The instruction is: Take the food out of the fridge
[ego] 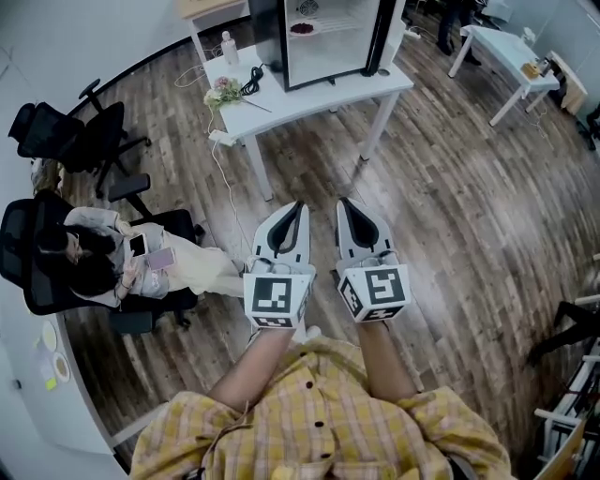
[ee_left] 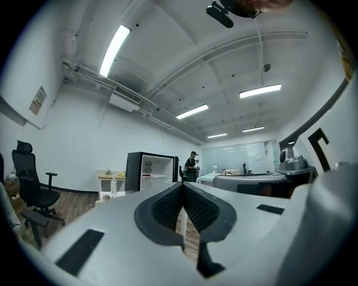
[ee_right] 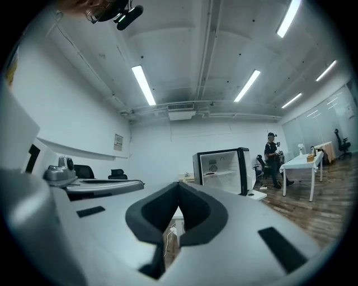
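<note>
A small black fridge [ego: 328, 37] stands on a white table [ego: 309, 94] at the far side of the room, with its door open. On its white shelf lies a dark red food item [ego: 303, 28]. My left gripper [ego: 298, 208] and right gripper [ego: 344, 204] hang side by side over the wooden floor, well short of the table. Both are shut with nothing between the jaws. The left gripper [ee_left: 183, 185] points level, with the fridge [ee_left: 151, 170] in the distance. In the right gripper view, the gripper [ee_right: 179, 185] points level too, towards the fridge [ee_right: 224, 170].
A person sits in an office chair [ego: 103, 258] at the left, with more black chairs [ego: 66, 136] behind. Flowers [ego: 223, 92], a bottle [ego: 228, 47] and a cable lie on the table beside the fridge. A second white table [ego: 506, 56] stands at the back right, and a person [ee_right: 272, 156] stands near it.
</note>
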Available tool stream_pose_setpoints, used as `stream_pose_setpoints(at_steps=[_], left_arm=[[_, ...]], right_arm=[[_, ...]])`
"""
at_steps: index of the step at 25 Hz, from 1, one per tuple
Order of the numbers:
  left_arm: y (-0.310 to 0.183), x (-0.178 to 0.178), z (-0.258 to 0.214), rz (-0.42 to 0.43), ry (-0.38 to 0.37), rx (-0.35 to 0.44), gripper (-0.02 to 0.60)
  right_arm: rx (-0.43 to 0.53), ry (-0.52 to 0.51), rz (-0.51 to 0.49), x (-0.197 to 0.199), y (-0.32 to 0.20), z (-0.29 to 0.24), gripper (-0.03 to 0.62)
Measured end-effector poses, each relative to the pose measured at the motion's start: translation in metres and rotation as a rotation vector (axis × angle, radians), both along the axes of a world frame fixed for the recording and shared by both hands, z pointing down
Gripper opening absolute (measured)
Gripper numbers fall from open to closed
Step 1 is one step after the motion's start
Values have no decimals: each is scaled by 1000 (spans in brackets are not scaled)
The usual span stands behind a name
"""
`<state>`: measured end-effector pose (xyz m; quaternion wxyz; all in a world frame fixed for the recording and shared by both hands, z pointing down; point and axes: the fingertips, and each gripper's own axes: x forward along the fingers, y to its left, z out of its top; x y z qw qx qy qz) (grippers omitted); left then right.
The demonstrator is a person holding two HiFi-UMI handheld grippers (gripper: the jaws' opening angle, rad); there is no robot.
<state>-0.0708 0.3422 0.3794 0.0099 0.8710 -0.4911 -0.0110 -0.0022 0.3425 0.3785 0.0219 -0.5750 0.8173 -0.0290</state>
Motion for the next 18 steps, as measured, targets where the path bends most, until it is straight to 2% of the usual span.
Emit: stream_pose_setpoints(at_steps=[9, 18], left_arm=[[-121, 22, -5, 20, -20, -1, 8], [-240, 27, -26, 54, -11, 18, 8]], right_arm=[[0, 6, 16, 14, -118, -9, 6], [-5, 24, 61, 20, -235, -23, 6]])
